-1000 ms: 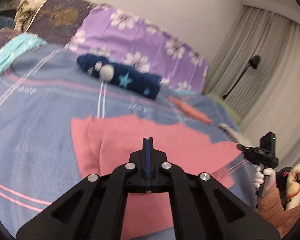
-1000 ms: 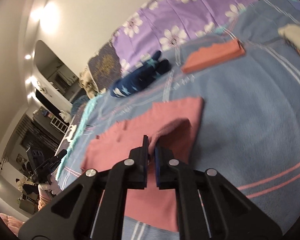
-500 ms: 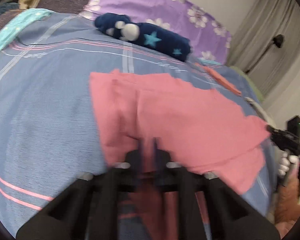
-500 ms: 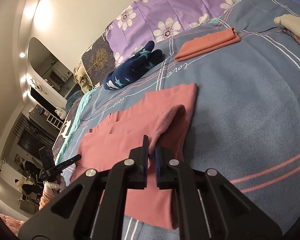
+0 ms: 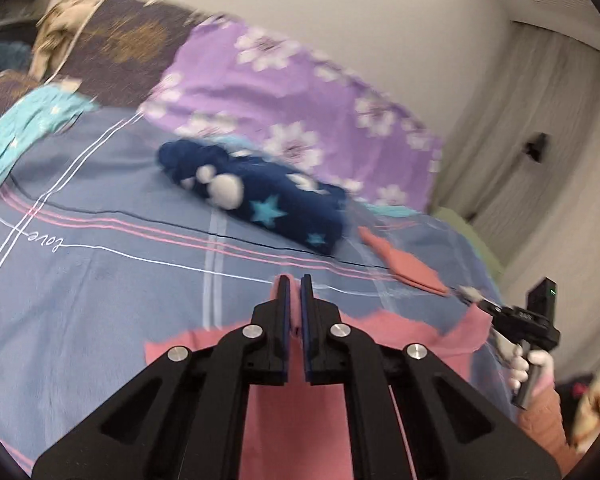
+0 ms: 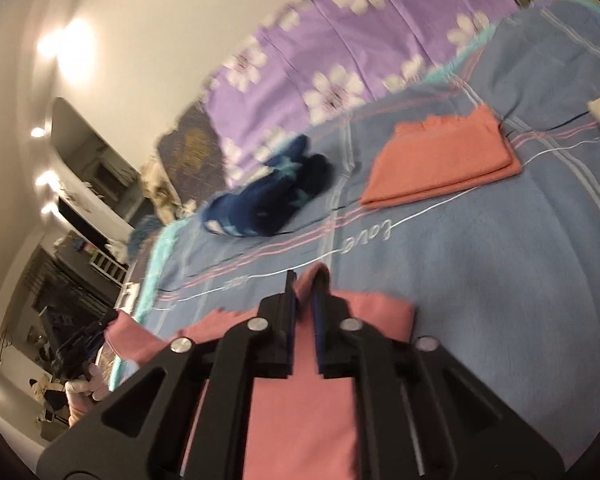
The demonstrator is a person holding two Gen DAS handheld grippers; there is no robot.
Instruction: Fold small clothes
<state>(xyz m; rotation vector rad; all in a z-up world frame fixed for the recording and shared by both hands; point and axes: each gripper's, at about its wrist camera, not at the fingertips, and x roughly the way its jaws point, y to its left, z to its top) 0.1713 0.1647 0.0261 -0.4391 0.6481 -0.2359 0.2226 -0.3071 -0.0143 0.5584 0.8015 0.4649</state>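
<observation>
A pink garment (image 5: 400,332) lies on the blue bedspread (image 5: 100,280). My left gripper (image 5: 295,280) is shut on a pinch of its pink cloth, and cloth shows between the jaws. My right gripper (image 6: 303,278) is shut on another part of the same pink garment (image 6: 300,412), with a fold of cloth sticking up between the jaws. The right gripper also shows in the left wrist view (image 5: 528,320), holding the garment's far corner.
A folded orange cloth (image 6: 440,160) lies on the bedspread (image 6: 500,280) beyond my right gripper. A navy star-patterned bundle (image 5: 260,200) lies near the purple flowered pillow (image 5: 300,100). A teal cloth (image 5: 24,128) lies at the left.
Both grippers have carried the pink garment forward over itself towards the pillow. The left gripper, over the spread cloth half a second ago, now holds cloth. The garment looks shorter.
</observation>
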